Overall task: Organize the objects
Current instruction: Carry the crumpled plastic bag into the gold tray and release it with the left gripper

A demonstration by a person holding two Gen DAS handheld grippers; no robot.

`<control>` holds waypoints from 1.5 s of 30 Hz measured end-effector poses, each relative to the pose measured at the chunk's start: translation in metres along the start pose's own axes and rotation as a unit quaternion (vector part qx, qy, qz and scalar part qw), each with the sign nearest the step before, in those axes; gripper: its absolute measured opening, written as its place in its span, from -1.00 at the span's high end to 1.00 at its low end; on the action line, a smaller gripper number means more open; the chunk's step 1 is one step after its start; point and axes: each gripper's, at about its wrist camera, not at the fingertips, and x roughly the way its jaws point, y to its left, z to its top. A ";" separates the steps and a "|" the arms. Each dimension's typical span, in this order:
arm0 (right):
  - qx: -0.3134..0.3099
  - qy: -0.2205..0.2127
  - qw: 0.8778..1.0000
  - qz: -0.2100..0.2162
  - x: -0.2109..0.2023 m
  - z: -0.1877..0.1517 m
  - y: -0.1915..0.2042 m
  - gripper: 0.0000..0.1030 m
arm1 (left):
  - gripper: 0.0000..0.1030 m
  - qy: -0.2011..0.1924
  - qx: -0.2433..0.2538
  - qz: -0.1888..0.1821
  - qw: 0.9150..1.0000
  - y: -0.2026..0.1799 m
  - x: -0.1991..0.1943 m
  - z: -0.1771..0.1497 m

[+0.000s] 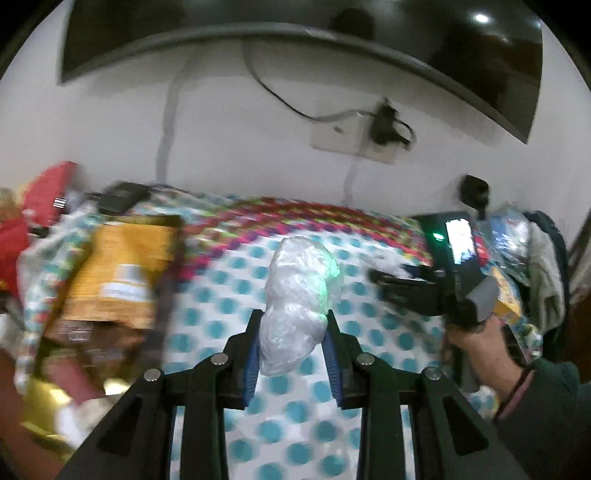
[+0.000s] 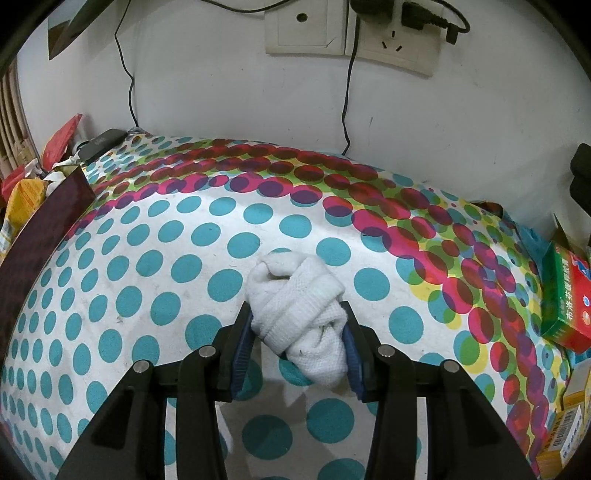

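One spotted cloth (image 2: 155,258), printed with teal dots and a curved band of red, magenta and green ones, covers the surface and serves as the landmark for every position below.

Left gripper (image 1: 293,321): its two blue-padded fingers (image 1: 252,363) are pinched on one crumpled clear plastic bag (image 1: 299,295), which is seen lifted above the middle of the cloth; this view is blurred by motion. Right gripper (image 2: 297,314): its two blue-padded fingers (image 2: 242,345) are closed against one rolled white sock (image 2: 299,317), held over the near middle of the cloth, with the sock's shadow visible on the teal dots below. In the left wrist view the same right gripper (image 1: 380,277) is seen at the cloth's right side, carried by one hand (image 1: 480,347) in a dark sleeve (image 1: 546,421); its jaws cannot be read from that angle.

At the cloth's left edge one dark maroon box (image 2: 40,229) is seen, with one orange packet (image 1: 118,273) inside or against it; which cannot be told. One black device (image 2: 101,142) lies at the far left corner. At the right edge one green-and-red medicine carton (image 2: 565,302) rests on the cloth, with one yellow carton (image 2: 565,435) nearer the camera.

Behind the cloth, on the wall, two socket plates (image 2: 306,31) are mounted side by side, and one dark screen (image 1: 295,22) hangs above.
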 end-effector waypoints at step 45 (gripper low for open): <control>-0.002 0.001 1.000 -0.001 0.001 0.001 -0.001 0.16 | 0.22 0.022 -0.154 0.131 0.979 0.158 -0.035 -0.044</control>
